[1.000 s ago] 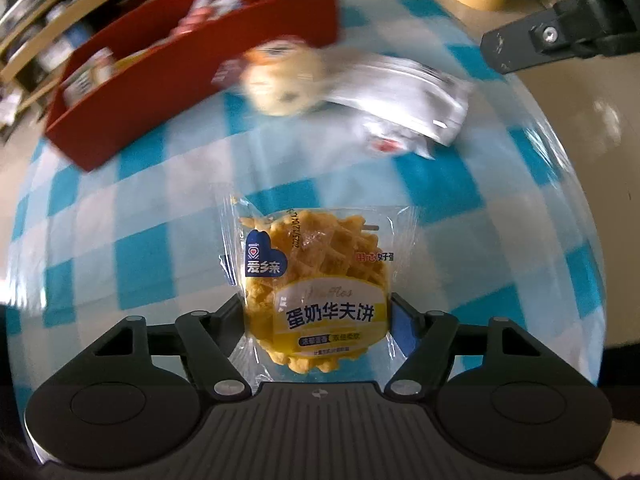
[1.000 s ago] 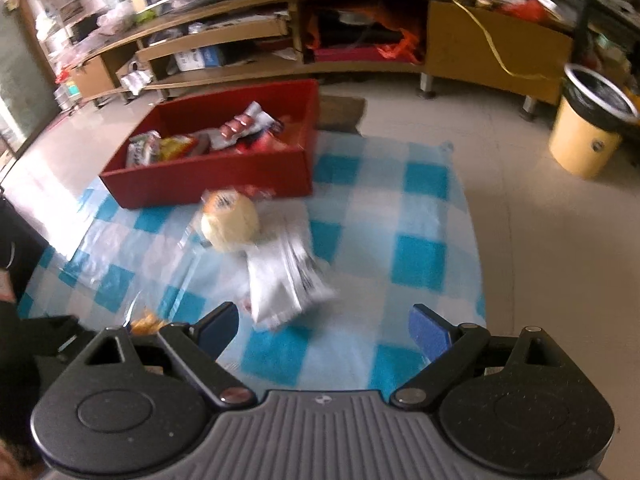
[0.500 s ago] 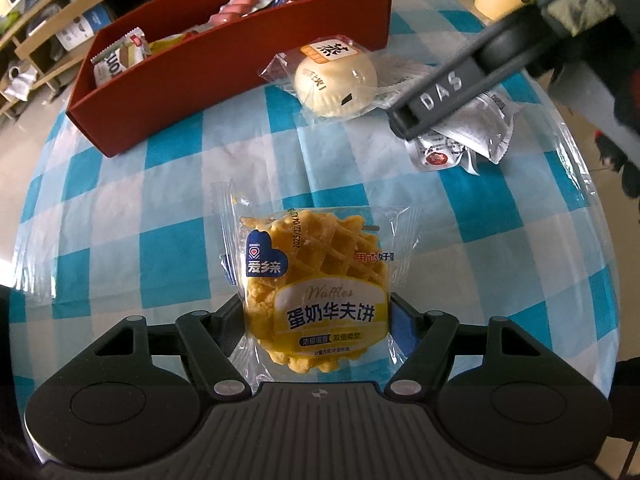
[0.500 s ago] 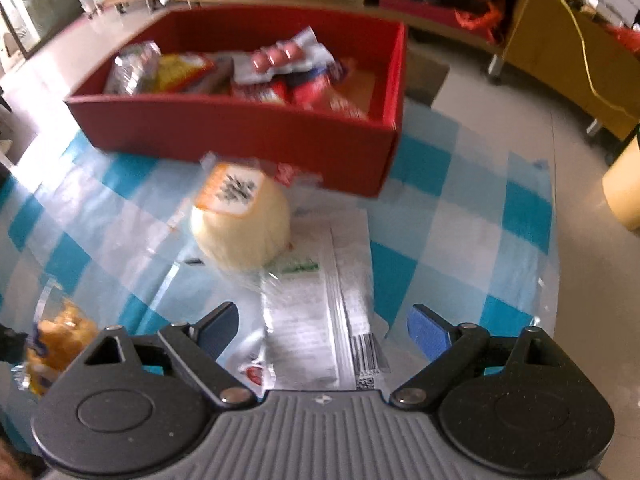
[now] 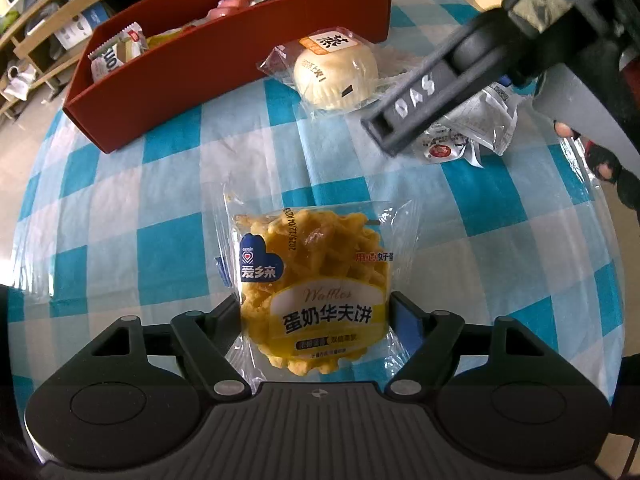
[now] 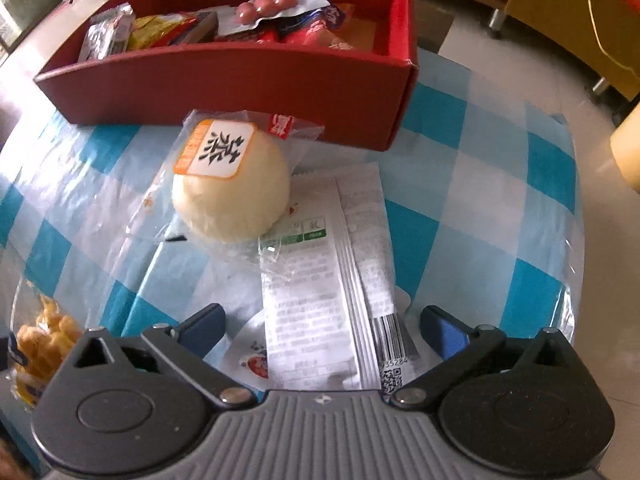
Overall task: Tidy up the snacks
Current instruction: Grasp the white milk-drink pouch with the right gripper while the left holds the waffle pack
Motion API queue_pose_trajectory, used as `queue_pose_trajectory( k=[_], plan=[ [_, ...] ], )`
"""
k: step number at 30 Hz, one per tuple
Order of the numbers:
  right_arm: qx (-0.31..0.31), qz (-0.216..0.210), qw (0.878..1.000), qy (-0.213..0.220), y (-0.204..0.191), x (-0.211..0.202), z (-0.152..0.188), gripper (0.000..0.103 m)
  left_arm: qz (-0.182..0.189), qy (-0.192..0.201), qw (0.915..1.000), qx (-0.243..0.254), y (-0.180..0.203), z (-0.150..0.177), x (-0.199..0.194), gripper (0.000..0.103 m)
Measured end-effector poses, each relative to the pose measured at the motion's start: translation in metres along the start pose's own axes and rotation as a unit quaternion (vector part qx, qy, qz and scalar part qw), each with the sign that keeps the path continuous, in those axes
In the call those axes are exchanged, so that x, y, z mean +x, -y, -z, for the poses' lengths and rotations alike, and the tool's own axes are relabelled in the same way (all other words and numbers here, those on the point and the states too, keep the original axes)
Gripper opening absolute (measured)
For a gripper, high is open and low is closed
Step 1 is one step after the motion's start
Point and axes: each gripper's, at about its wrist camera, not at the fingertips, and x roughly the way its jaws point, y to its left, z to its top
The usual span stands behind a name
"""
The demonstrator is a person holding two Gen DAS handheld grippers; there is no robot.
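- Left gripper [image 5: 316,316]: its jaws are opening, the waffle packet [image 5: 316,280] lying between the pads on the checked cloth [image 5: 168,256]; whether the pads still press the wrapper I cannot tell.
- Right gripper [image 6: 322,322]: jaws opening wide around the white sachet [image 6: 320,300], pads clear of it. Just beyond lies the wrapped bun [image 6: 232,192].
- Farther ahead stands the red box [image 6: 240,76] (already holding snacks).
- Step in hand, as I judge: taking up loose packets. Next: close on the sachet, then lift toward the box.
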Motion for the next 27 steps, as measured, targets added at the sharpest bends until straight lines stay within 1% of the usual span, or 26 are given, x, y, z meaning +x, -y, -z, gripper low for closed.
queue_pose_trajectory(
  k=[1, 2, 3, 5, 7, 8, 11, 18, 21, 27],
  plan=[
    [0.006, 0.0, 1.0, 0.0, 0.003, -0.002, -0.001, 0.096, 0.001, 0.0, 1.0, 0.0, 0.0, 0.0, 0.0, 0.081],
    [0.011, 0.001, 1.0, 0.002, 0.006, -0.004, -0.001, 0.088, 0.001, -0.001, 1.0, -0.001, 0.0, 0.0, 0.0, 0.081],
    [0.018, 0.001, 1.0, 0.005, 0.008, -0.007, -0.002, 0.083, 0.002, -0.001, 1.0, -0.001, -0.001, 0.001, 0.001, 0.081],
    [0.03, -0.013, 0.999, 0.012, 0.011, -0.015, -0.001, 0.064, 0.002, -0.001, 1.0, -0.001, -0.001, 0.001, 0.001, 0.081],
    [0.036, -0.016, 0.999, 0.014, 0.014, -0.019, 0.0, 0.059, 0.002, -0.002, 1.0, -0.001, -0.001, 0.001, 0.002, 0.081],
    [0.038, -0.017, 0.999, 0.015, 0.014, -0.021, 0.001, 0.055, 0.002, -0.002, 1.0, -0.001, -0.001, 0.001, 0.001, 0.081],
    [0.029, -0.016, 0.999, 0.017, 0.01, -0.029, 0.005, 0.05, 0.002, -0.002, 1.0, -0.001, -0.002, 0.0, 0.001, 0.081],
    [0.019, -0.019, 0.999, 0.022, 0.007, -0.046, 0.027, 0.048, -0.001, 0.001, 1.0, -0.002, -0.001, 0.0, -0.001, 0.079],
    [0.022, -0.03, 0.999, 0.029, 0.008, -0.056, 0.036, 0.046, -0.002, 0.003, 1.0, -0.003, -0.001, 0.0, -0.002, 0.079],
    [0.031, -0.043, 0.997, 0.048, 0.007, -0.074, 0.051, 0.045, -0.005, 0.014, 0.9999, -0.008, -0.001, -0.001, -0.009, 0.079]
  ],
)
